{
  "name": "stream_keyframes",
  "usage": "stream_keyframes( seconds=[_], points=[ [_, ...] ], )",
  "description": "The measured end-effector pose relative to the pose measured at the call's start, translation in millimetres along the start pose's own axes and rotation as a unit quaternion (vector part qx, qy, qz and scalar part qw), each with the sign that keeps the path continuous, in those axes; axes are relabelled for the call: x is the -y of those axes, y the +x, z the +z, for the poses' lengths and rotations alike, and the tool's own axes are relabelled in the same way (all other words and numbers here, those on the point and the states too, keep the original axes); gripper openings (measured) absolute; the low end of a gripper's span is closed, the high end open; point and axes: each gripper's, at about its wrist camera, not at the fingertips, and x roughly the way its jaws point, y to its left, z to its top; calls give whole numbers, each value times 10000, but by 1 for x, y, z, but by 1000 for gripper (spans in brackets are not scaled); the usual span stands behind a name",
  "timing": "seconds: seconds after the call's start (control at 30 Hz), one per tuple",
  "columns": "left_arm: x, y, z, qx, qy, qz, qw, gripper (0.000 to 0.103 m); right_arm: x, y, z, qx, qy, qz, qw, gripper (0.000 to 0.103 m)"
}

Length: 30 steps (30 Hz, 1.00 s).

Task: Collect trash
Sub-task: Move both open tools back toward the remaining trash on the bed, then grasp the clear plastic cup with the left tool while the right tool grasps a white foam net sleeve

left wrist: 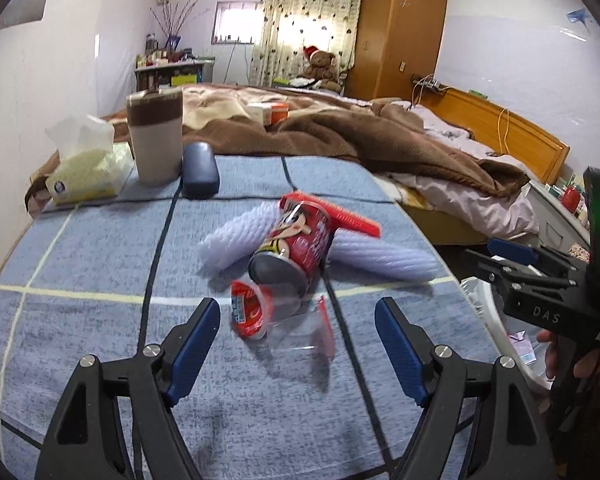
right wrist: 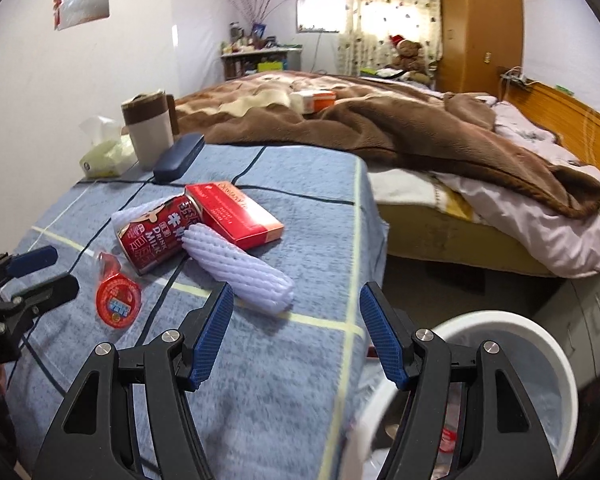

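Note:
Trash lies on a blue cloth-covered table (left wrist: 80,344). A clear plastic cup with a red lid (left wrist: 260,314) lies on its side just ahead of my open, empty left gripper (left wrist: 298,316); it also shows in the right wrist view (right wrist: 118,304). Behind it lie a red milk can (left wrist: 296,246) (right wrist: 158,236), white foam nets (left wrist: 379,256) (right wrist: 240,268) and a red box (right wrist: 236,214). My right gripper (right wrist: 296,304) is open and empty, near the table's right edge, just short of the foam net. It shows at the right in the left wrist view (left wrist: 495,256).
A white bin (right wrist: 511,328) with some trash inside stands on the floor right of the table. A tissue pack (left wrist: 84,172), a brown-banded cup (left wrist: 156,136) and a dark glasses case (left wrist: 200,176) stand at the table's back. A bed with a brown blanket (left wrist: 339,132) lies beyond.

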Motion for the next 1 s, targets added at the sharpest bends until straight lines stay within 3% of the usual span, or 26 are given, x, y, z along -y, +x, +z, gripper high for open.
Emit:
stream_keyframes(
  seconds=[0.43,0.57,1.0],
  points=[
    [-9,35,-12,-614,-63,7,9981,81,-14,39,13,-361,-287,348,9983,67],
    [-23,40,-14,-786,-335,-44,9963,81,-18,49,15,-498,-426,525,9965,67],
    [-57,28,-14,-634,-512,271,9963,81,-30,67,13,-869,-591,998,9894,67]
  ],
)
